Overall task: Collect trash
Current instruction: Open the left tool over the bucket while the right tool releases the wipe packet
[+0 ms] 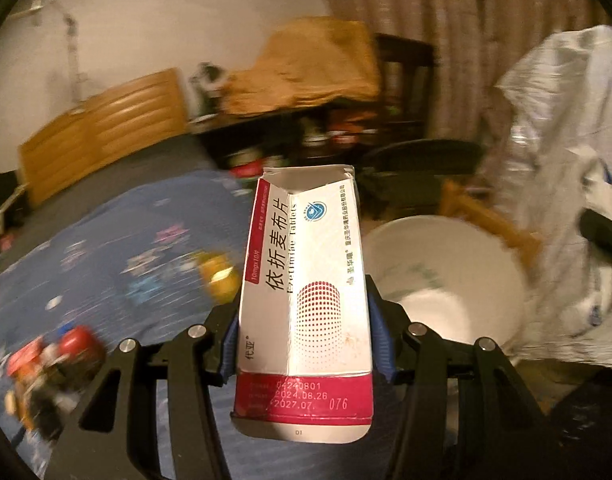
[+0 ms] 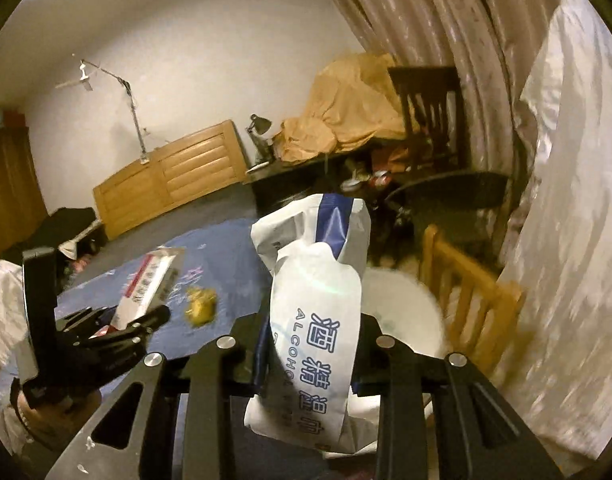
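My left gripper [image 1: 306,340] is shut on a white and red tablet box [image 1: 306,264] with a torn-open top, which stands up between the blue pads. From the right wrist view this gripper [image 2: 138,320] and the box [image 2: 148,284] show at the left, over the blue cloth. My right gripper [image 2: 312,352] is shut on a crumpled white alcohol wipes packet [image 2: 318,280] with a blue stripe. Both items hang near a round white bin [image 1: 446,280], whose rim [image 2: 402,312] lies just behind the packet.
A blue flowered cloth [image 1: 106,240] carries a yellow lump [image 1: 218,276] and blurred red clutter [image 1: 66,348]. A large white plastic bag [image 2: 566,240] hangs at the right. A wooden rail [image 2: 466,288] stands beside the bin. Furniture and curtains fill the back.
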Motion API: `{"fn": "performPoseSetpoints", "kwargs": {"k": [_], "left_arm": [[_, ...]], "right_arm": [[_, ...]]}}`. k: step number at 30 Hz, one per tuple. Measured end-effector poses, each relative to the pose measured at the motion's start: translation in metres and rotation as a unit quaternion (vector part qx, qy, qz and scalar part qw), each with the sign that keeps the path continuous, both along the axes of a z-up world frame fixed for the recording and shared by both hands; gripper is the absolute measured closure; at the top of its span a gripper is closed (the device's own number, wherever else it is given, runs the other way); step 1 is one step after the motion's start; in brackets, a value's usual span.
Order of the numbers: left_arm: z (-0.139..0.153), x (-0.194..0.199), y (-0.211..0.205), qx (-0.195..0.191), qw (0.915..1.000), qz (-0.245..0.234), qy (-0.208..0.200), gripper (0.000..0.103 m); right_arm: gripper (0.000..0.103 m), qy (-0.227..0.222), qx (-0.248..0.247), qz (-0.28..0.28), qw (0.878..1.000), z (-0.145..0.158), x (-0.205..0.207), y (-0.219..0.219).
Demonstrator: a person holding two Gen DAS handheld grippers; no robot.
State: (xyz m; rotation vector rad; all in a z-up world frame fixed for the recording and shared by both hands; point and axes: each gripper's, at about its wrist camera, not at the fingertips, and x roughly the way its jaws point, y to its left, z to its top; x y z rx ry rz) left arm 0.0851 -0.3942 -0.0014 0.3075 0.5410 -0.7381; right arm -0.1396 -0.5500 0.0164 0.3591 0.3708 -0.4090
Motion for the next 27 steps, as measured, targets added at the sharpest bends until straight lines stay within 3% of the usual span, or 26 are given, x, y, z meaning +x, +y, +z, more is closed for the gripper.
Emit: {"fn": "performPoseSetpoints", "kwargs": {"k": [7,12,20,22,23,24,25,27], "left_arm": [[-0.018,0.006,-0.091,0.01,0.9961,-0.076,0.043,0.053],[-0.039,0.009,-0.12,0.027,0.9942,-0.087,0.057,0.053],[-0.059,0.012,-0.134,0.043,0.9925,-0.094,0.067,0.051],[-0.062,0.014,-0.133,0.046,0.9921,-0.093,0.07,0.045],[-0.063,0.015,-0.133,0.048,0.992,-0.093,0.072,0.033],[-0.062,0.016,-0.131,0.047,0.9924,-0.091,0.068,0.029],[-0.061,0.016,-0.13,0.044,0.9931,-0.088,0.063,0.026],[-0.058,0.016,-0.128,0.043,0.9932,-0.089,0.062,0.026]], "right_arm": [[0.071,0.025,0.01,-0.016,1.0,-0.004,0.021,-0.068],[0.071,0.038,0.026,-0.013,0.999,-0.023,0.039,-0.095],[0.069,0.039,0.045,0.002,0.998,-0.05,0.061,-0.109],[0.064,0.048,0.042,0.012,0.998,-0.056,0.069,-0.107],[0.055,0.051,0.039,0.008,0.998,-0.057,0.072,-0.108],[0.049,0.05,0.038,0.0,0.998,-0.058,0.073,-0.11],[0.042,0.043,0.04,-0.003,0.998,-0.058,0.072,-0.111],[0.042,0.036,0.039,-0.007,0.999,-0.058,0.07,-0.112]]}}
